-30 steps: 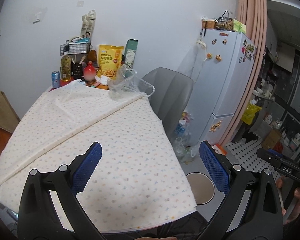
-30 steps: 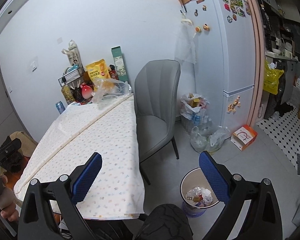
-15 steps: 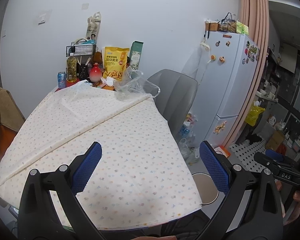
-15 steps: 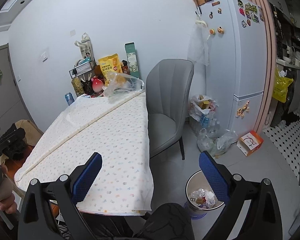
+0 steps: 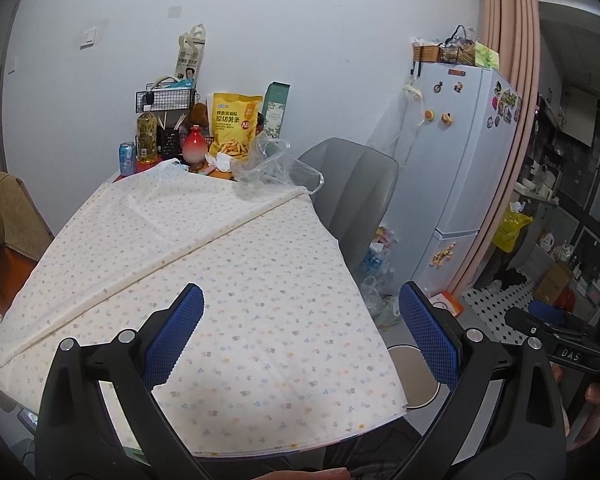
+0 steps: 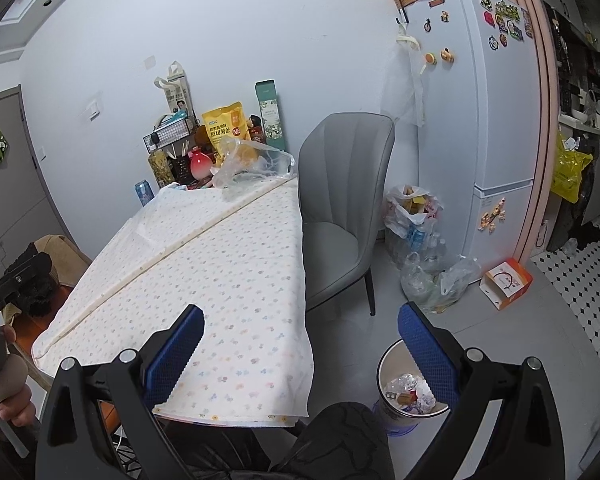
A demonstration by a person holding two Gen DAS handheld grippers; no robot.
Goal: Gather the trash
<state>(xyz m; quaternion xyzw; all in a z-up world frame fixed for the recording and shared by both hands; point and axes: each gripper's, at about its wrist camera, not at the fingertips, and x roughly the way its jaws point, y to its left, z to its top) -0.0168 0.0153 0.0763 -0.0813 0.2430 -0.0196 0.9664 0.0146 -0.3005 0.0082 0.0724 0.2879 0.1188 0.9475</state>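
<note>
A round trash bin (image 6: pixel 404 392) stands on the floor right of the table, with crumpled wrappers and trash inside; its rim also shows in the left wrist view (image 5: pixel 414 376). A crumpled clear plastic bag (image 5: pixel 276 172) lies at the table's far end, also in the right wrist view (image 6: pixel 248 164). My left gripper (image 5: pixel 300 328) is open and empty above the table's near right corner. My right gripper (image 6: pixel 300 344) is open and empty, held between the table edge and the bin.
The table (image 6: pixel 220 272) has a flowered cloth. At its far end stand a yellow snack bag (image 5: pixel 234 128), a red vase (image 5: pixel 195 148), an oil bottle (image 5: pixel 146 136) and a blue can (image 5: pixel 127 158). A grey chair (image 6: pixel 340 208), bags of bottles (image 6: pixel 420 248) and a fridge (image 6: pixel 480 120) are on the right.
Both grippers have drawn back and risen a little, so the table looks farther off. Both stay open and empty.
</note>
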